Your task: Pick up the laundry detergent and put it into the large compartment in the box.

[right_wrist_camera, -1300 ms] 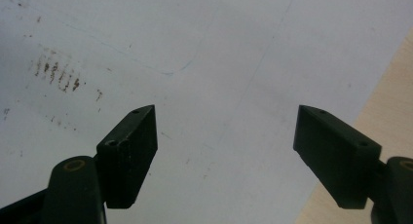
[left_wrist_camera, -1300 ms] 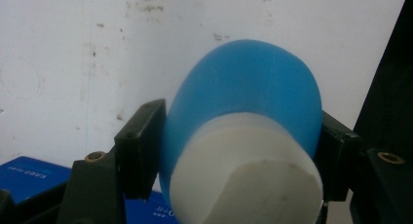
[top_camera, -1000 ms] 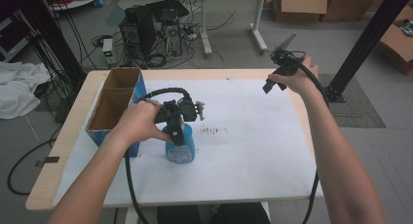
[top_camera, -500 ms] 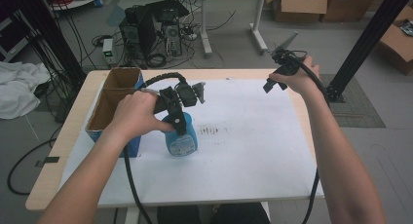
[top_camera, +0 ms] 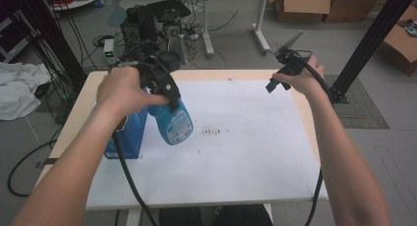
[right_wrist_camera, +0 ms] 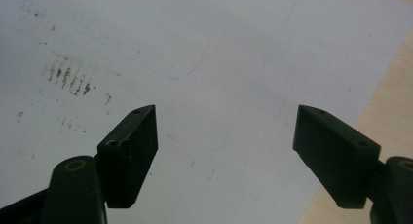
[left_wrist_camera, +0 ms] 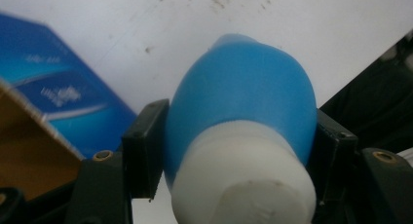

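The blue plastic bottle with a white cap hangs tilted above the white-covered table, clamped at its neck in the left claw, just beside the open blue cardboard box. The right claw hovers well apart, jaws spread, empty.

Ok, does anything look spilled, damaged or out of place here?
Nothing spilled. The blue bottle hangs tilted in the left gripper, clamped below its white cap. Dark smudges mark the white sheet.
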Demonstrator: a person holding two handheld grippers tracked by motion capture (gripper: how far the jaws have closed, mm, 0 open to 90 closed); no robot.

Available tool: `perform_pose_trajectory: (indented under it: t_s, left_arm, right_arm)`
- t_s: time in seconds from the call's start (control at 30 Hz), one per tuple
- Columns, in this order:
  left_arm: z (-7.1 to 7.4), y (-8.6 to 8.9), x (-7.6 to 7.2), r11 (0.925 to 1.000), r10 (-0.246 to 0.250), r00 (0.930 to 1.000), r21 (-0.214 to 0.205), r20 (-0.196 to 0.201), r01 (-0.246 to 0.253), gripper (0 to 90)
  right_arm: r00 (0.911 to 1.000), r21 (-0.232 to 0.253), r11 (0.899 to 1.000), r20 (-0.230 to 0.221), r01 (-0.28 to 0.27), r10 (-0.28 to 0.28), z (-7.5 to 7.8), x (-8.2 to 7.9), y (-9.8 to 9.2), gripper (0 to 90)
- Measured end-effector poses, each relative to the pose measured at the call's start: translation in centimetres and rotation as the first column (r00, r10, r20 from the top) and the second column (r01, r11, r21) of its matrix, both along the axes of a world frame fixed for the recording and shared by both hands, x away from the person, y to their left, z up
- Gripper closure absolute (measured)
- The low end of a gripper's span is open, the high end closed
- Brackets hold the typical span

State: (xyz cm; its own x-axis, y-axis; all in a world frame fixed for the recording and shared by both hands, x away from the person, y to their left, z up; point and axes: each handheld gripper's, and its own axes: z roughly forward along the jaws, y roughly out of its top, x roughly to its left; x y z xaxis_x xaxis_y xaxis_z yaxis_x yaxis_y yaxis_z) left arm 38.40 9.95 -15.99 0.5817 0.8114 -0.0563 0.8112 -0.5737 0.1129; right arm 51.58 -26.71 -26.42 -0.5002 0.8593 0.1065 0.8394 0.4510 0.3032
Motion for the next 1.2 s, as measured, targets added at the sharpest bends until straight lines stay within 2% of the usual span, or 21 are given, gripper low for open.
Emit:
perform_pose_trajectory:
  t_s: [0.1,0.13,0.23,0.27,0.4,0.43,0.47,0.5,0.53,0.57,0.6,0.67,0.7,0.73,0.83,0.87,0.9,0.93,0.97,1.13,1.2]
  left_arm:
    - [2.3,2.4,0.6,0.9925,0.12,0.9928,-0.026,-0.003,-0.12,36.4]
    - [2.3,2.4,0.6,0.9925,0.12,0.9928,-0.026,-0.003,-0.12,36.4]
    - [4.0,4.7,1.1,0.9691,0.242,0.9704,-0.052,-0.003,-0.241,36.4]
    - [4.0,4.7,1.1,0.9691,0.242,0.9704,-0.052,-0.003,-0.241,36.5]
    - [5.3,7.0,1.5,0.9397,0.339,0.9408,-0.048,-0.007,-0.339,36.5]
    - [5.7,8.1,1.7,0.9221,0.385,0.923,-0.043,-0.003,-0.385,36.5]
    - [6.0,8.6,1.7,0.9144,0.403,0.9151,-0.039,0.004,-0.403,36.5]
    - [6.0,8.6,1.7,0.9144,0.403,0.9151,-0.039,0.004,-0.403,36.5]
    - [6.3,9.5,1.8,0.8974,0.441,0.8976,-0.029,0.01,-0.44,36.6]
    - [6.5,10.0,1.8,0.8889,0.458,0.8889,-0.025,0.014,-0.457,36.6]
    - [6.5,10.0,1.8,0.8889,0.458,0.8889,-0.025,0.014,-0.457,36.6]
    - [6.9,11.3,1.8,0.863,0.505,0.8626,-0.018,0.028,-0.505,36.6]
    - [7.1,11.8,1.8,0.8553,0.518,0.8547,-0.015,0.031,-0.518,36.6]
    - [7.1,11.8,1.8,0.8553,0.518,0.8547,-0.015,0.031,-0.518,36.7]
    - [7.4,13.2,1.7,0.8239,0.566,0.8229,0.005,0.054,-0.567,36.7]
    - [7.4,13.2,1.7,0.8239,0.566,0.8229,0.005,0.054,-0.567,36.7]
    - [7.4,13.7,1.6,0.8119,0.581,0.8112,0.021,0.065,-0.583,36.7]
    - [7.4,13.7,1.6,0.8119,0.581,0.8112,0.021,0.065,-0.583,36.8]
    - [7.4,14.0,1.6,0.8029,0.592,0.8025,0.029,0.071,-0.595,36.8]
    - [6.9,14.9,1.6,0.7807,0.62,0.7811,0.04,0.074,-0.624,36.8]
    - [6.8,15.1,1.6,0.779,0.622,0.7795,0.041,0.071,-0.626,36.9]
  right_arm:
    - [1.0,0.006,1.0,0.0,0.001,-0.001,0.0,0.0,0.0,24.5]
    - [1.0,0.006,1.0,0.0,0.001,-0.001,0.0,0.0,0.0,24.5]
    - [1.0,0.01,1.0,0.003,-0.002,0.002,0.1,0.1,0.1,24.7]
    - [1.0,0.01,1.0,0.003,-0.002,0.002,0.1,0.1,0.1,24.7]
    - [1.0,0.009,1.0,0.004,-0.002,0.002,0.3,0.1,0.1,24.8]
    - [1.0,0.006,1.0,0.005,-0.002,0.002,0.4,0.1,0.1,24.8]
    - [1.0,0.006,1.0,0.005,-0.003,0.003,0.4,0.1,0.1,24.8]
    - [1.0,0.004,1.0,0.006,-0.005,0.005,0.5,0.1,0.1,24.7]
    - [1.0,0.004,1.0,0.006,-0.004,0.004,0.5,0.1,0.1,24.8]
    - [1.0,0.002,1.0,0.008,-0.006,0.006,0.6,0.1,0.1,24.8]
    - [1.0,0.002,1.0,0.008,-0.006,0.006,0.6,0.1,0.1,24.8]
    - [0.9999,0.0,1.0,0.01,-0.006,0.006,0.8,0.2,0.1,24.7]
    - [0.9999,0.0,1.0,0.01,-0.005,0.005,0.9,0.2,0.2,24.8]
    - [0.9999,0.0,1.0,0.01,-0.005,0.005,0.9,0.2,0.2,24.8]
    - [0.9999,-0.002,1.0,0.012,-0.005,0.005,0.9,0.2,0.2,24.8]
    - [0.9999,-0.002,1.0,0.01,-0.006,0.006,0.9,0.3,0.2,24.8]
    - [0.9999,0.0,1.0,0.01,-0.006,0.006,0.8,0.3,0.2,24.7]
    - [0.9999,0.0,1.0,0.01,-0.006,0.006,0.8,0.3,0.2,24.7]
    - [0.9999,-0.005,1.0,0.009,-0.009,0.009,0.8,0.3,0.2,24.6]
    - [0.9999,-0.005,1.0,0.007,-0.007,0.007,0.8,0.4,0.3,24.7]
    - [1.0,-0.005,1.0,0.006,-0.007,0.007,0.8,0.3,0.3,24.7]
